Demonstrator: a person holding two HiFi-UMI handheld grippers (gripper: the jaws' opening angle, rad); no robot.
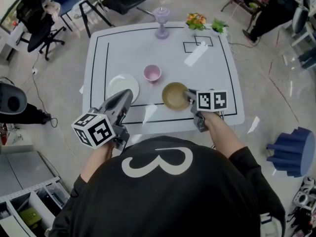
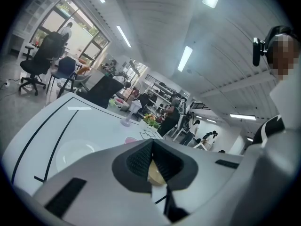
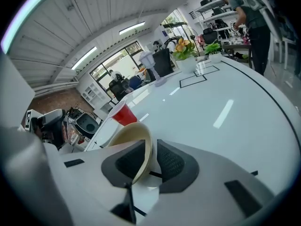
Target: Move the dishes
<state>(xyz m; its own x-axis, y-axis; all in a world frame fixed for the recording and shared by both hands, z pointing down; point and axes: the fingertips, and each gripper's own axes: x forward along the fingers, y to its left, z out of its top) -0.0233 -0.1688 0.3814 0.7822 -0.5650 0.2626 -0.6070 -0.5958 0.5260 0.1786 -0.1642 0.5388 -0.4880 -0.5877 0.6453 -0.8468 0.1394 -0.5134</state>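
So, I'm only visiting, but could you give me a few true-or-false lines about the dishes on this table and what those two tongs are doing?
1. The right tongs have the rim of the tan bowl between them. True.
2. The pink cup sits inside the bowl. False: it stands on the table beside the bowl, apart from it.
3. The white plate lies to the left of the cup. True.
4. The left tongs grip the plate. False: they hold nothing and hover at the plate's near edge.
5. The purple vase stands upright at the table's far edge. True.
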